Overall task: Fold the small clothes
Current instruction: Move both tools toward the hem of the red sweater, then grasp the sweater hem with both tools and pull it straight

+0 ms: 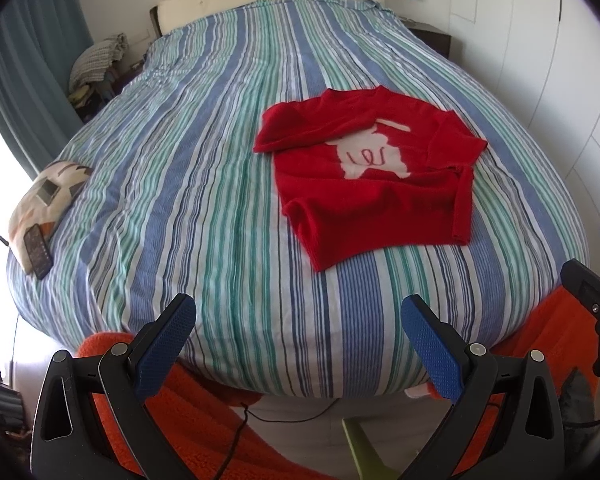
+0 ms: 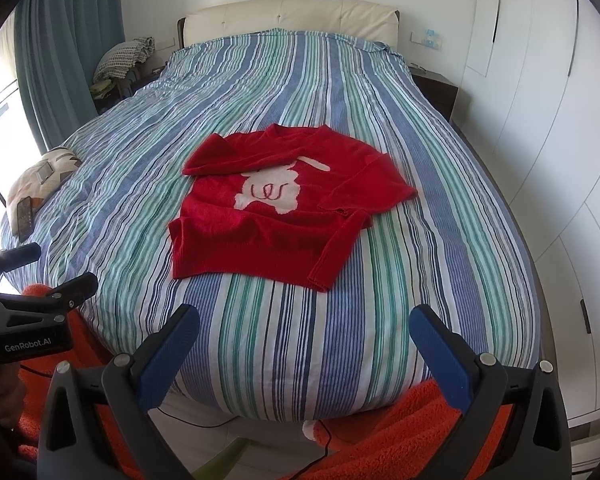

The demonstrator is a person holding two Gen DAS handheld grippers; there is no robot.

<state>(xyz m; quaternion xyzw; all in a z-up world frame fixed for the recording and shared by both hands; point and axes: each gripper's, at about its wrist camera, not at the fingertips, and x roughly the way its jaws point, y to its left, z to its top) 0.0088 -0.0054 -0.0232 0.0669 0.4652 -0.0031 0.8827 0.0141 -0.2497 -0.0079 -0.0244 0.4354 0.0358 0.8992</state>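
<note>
A small red sweater (image 1: 364,184) with a white animal figure lies flat on the striped bed (image 1: 204,208), both sleeves folded in over the body. It also shows in the right wrist view (image 2: 276,216). My left gripper (image 1: 298,320) is open and empty, held off the bed's near edge, short of the sweater. My right gripper (image 2: 304,332) is open and empty, also off the near edge in front of the sweater. The left gripper's body shows at the left of the right wrist view (image 2: 32,312).
A patterned pillow (image 1: 48,196) with a phone (image 1: 38,250) on it lies at the bed's left edge. White wardrobes (image 2: 540,128) stand on the right, blue curtains (image 2: 68,48) on the left. An orange fabric (image 2: 400,432) and a cable are below the bed's foot.
</note>
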